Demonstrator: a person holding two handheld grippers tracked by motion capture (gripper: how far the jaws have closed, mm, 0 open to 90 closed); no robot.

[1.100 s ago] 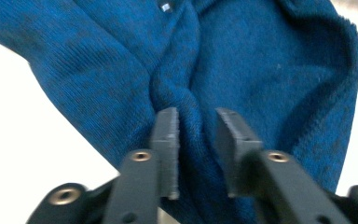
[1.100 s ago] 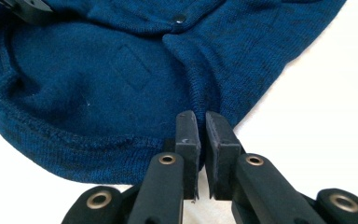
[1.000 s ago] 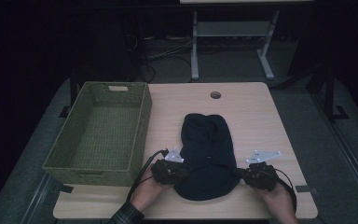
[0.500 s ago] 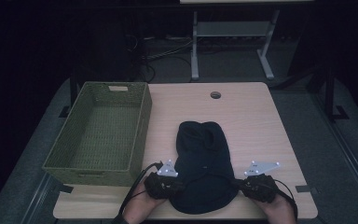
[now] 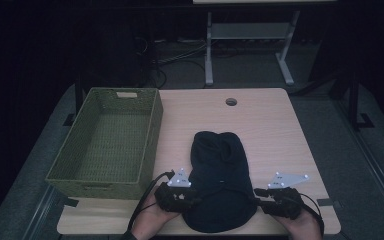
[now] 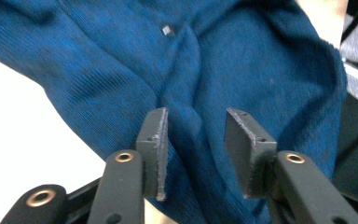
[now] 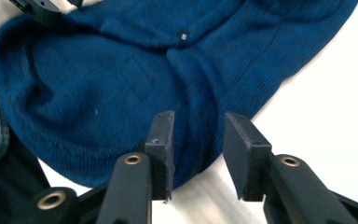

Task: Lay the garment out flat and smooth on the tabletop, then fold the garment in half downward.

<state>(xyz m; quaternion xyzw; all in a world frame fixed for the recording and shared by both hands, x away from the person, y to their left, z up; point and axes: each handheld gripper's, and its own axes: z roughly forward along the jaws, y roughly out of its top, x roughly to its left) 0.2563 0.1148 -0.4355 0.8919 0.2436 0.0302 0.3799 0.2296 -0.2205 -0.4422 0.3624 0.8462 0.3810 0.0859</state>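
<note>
A dark blue knit garment lies flat on the wooden table, its lower hem near the front edge. My left gripper sits at its left side and my right gripper at its right side, each held in a hand. In the left gripper view the jaws have just been opening and stand apart over a fold of the garment, pads off the cloth. In the right gripper view the jaws have also just been opening, above the garment's edge, holding nothing.
An empty green woven basket stands on the table's left side, close to the garment. A round cable hole sits at the table's far middle. Bare tabletop lies to the garment's right and beyond it. Desk legs and cables stand on the dark floor behind.
Both hands drew back toward the front edge and the garment slid with them. Both grippers' jaws have since come apart and let go of the cloth.
</note>
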